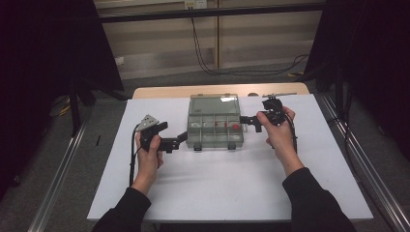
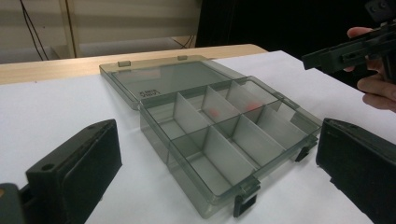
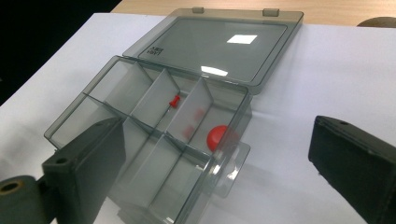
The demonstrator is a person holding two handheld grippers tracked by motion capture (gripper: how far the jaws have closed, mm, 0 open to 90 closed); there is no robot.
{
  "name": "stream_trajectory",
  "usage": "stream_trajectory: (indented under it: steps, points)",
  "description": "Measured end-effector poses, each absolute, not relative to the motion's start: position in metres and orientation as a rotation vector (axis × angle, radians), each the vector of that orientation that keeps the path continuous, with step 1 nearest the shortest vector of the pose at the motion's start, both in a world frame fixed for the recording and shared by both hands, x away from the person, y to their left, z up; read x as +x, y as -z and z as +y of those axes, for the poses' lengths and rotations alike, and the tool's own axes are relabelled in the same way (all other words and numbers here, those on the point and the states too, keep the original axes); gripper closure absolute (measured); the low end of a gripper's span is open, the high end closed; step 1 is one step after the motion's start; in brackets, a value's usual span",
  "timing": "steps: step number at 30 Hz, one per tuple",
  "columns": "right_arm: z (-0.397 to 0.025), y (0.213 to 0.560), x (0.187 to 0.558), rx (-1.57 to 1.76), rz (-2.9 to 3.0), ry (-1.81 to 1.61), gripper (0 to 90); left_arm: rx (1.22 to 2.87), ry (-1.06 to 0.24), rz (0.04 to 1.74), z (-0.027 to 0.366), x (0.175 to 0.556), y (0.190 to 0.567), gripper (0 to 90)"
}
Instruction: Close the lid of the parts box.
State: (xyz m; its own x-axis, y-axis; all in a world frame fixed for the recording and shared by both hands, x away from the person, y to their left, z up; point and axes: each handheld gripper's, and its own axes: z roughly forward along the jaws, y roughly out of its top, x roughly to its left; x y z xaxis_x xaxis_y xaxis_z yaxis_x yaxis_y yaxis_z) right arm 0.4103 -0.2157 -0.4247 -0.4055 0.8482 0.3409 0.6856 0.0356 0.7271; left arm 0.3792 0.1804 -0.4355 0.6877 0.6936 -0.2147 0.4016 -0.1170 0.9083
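Fingers on both grippers are spread wide with nothing between them; the left gripper (image 1: pixel 180 138) sits just beside the near left corner of the box (image 1: pixel 214 137), and the right gripper (image 1: pixel 249 120) sits just beside its right side, so the box lies between the two, in the middle of the table (image 1: pixel 145 193); the box is wider from left to right than from near to far, and its lid (image 1: pixel 214 104) lies flat and open on the far side; the right gripper looks a little nearer to the box than the left one, and it is also on the side where the small things are; I think the next move turns on that, since the red ball (image 3: pixel 218 136) sits in a right-end pocket close to the right gripper, and the red pin (image 3: pixel 174 101) lies in the pocket next to it, farther left; the box is smoky see-through plastic, hard and shiny, with thin straight walls that cut it into pockets and two dark clips on its near edge; the ball is smooth and round, so it could roll; the pin is tiny with a thin point; the table top is white and plain.
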Motion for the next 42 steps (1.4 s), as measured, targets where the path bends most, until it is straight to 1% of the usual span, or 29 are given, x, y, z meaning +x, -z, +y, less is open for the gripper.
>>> stream_trajectory:
  steps: [2, 9, 17, 19, 28, 35, 36, 40, 42]
  points:
    - [-0.216, 0.425, 0.412, 1.604, 2.121, -1.297, 4.4, 1.745, -0.329, 0.886, 0.179, 0.384, 0.435, 0.0]
    - [-0.219, 0.420, 0.422, 1.621, 2.094, -1.325, 4.3, 1.757, -0.321, 0.885, 0.170, 0.401, 0.433, 0.0]
    - [-0.212, 0.417, 0.433, 1.604, 2.109, -1.356, 3.2, 1.779, -0.309, 0.896, 0.159, 0.424, 0.435, 0.1]
    - [-0.211, 0.418, 0.436, 1.604, 2.109, -1.354, 3.1, 1.792, -0.321, 0.892, 0.155, 0.429, 0.436, 0.1]
    - [-0.213, 0.427, 0.444, 1.634, 2.102, -1.337, 3.7, 1.820, -0.298, 0.893, 0.142, 0.446, 0.446, 1.6]
    - [-0.212, 0.434, 0.450, 1.655, 2.099, -1.363, 5.2, 1.805, -0.261, 0.949, 0.139, 0.457, 0.450, 2.2]
    - [-0.212, 0.435, 0.451, 1.655, 2.097, -1.366, 5.5, 1.821, -0.274, 0.950, 0.140, 0.459, 0.451, 2.2]
    - [-0.210, 0.439, 0.455, 1.662, 2.096, -1.367, 6.0, 1.794, -0.256, 0.979, 0.139, 0.467, 0.451, 2.6]
    - [-0.210, 0.441, 0.458, 1.676, 2.097, -1.370, 6.3, 1.793, -0.265, 0.998, 0.140, 0.472, 0.452, 4.5]
